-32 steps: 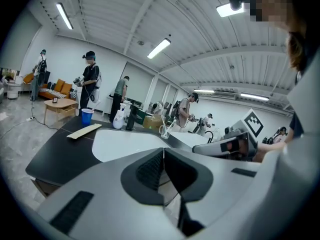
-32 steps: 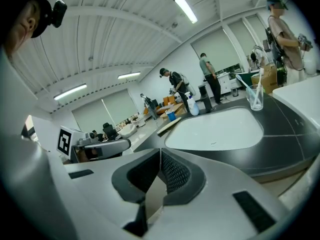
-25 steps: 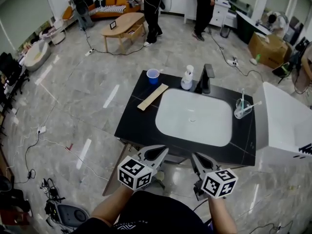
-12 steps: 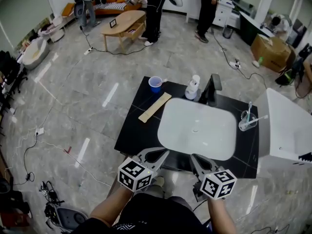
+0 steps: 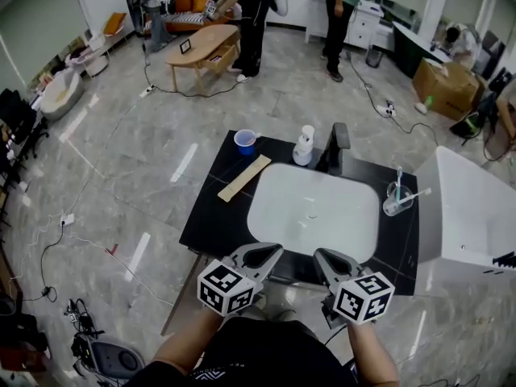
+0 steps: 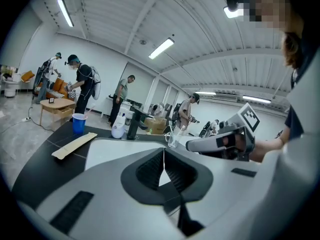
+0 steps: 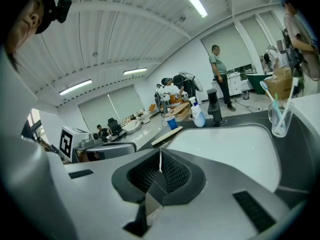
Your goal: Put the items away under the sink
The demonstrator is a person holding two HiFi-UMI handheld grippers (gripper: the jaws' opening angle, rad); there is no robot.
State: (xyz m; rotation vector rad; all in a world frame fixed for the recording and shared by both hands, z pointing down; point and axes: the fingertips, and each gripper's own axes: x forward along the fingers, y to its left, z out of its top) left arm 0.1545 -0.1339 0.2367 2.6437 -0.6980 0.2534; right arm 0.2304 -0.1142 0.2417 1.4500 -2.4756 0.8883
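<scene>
1. Four loose items sit on the black desk (image 5: 211,216), well apart from both tongs. They are a blue cup (image 5: 244,141), a flat wooden strip (image 5: 244,177), a white pump bottle (image 5: 304,146) and a clear glass (image 5: 393,203) holding toothbrushes. None is under the sink (image 5: 314,208) yet.
2. Left tongs (image 5: 274,251) and right tongs (image 5: 320,254) hang over the desk's near edge, each pressed together on nothing (each gripper view shows only a thin seam between the pads). If they reached in like this they would likely shove an item rather than take it, so they need spreading first.
3. The glass is probably the riskiest item. It stands near the desk's right end with brushes leaning out of it. A knock on a brush or a pinch high on the rim could tip it, and it might break on the hard floor.
4. The strip lies flat on the desk, so the pads may slide off it. They could also push it into the cup, which stands near its far end.
5. The bottle stands just beside the black faucet (image 5: 337,145). Tongs coming in wide could catch the faucet, and a squeeze on the pump head might squirt its contents.
6. The space under the sink is hidden by the desk top. Stooping in with something held could bump it against the front edge (whether the cup holds liquid cannot be told).
</scene>
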